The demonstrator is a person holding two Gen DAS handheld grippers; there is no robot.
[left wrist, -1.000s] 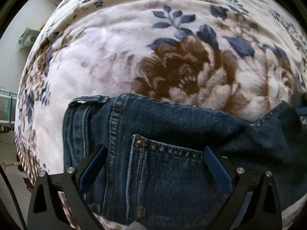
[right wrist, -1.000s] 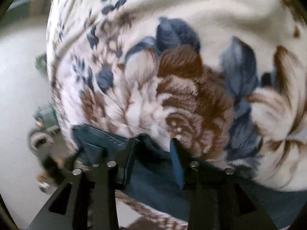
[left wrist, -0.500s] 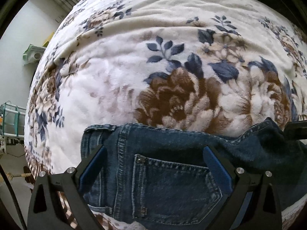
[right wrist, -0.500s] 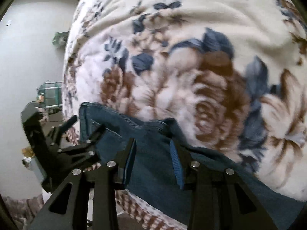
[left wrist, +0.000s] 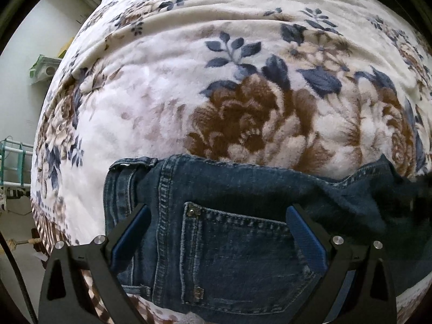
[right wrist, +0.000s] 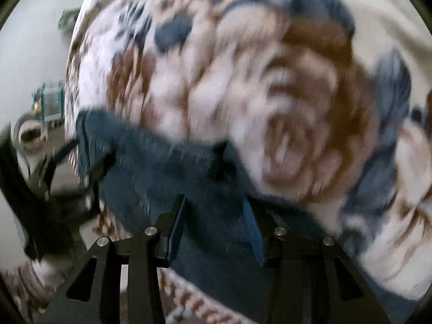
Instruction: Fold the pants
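Dark blue jeans (left wrist: 243,243) lie folded on the floral blanket (left wrist: 189,94), back pocket (left wrist: 237,259) up, near the bed's front edge. My left gripper (left wrist: 217,209) hangs over the pocket, pointing steeply down, its jaws wide apart and nothing pinched. In the blurred right wrist view, the right gripper (right wrist: 214,199) stands partly open over the jeans (right wrist: 167,170), denim showing behind the gap and the pads not pressing on it. The left gripper (right wrist: 40,178) shows at that view's left edge.
The blanket's patterned border (left wrist: 51,229) marks the bed's edge at the left and bottom. Beyond it lie pale floor, a teal rack (left wrist: 13,159) and a green item (left wrist: 43,67) by the wall. More blanket stretches away above the jeans.
The right wrist view has swung and rolled and is now motion-blurred, and the right jaws stand slightly wider. The left gripper has hardly moved, still open over the pocket.
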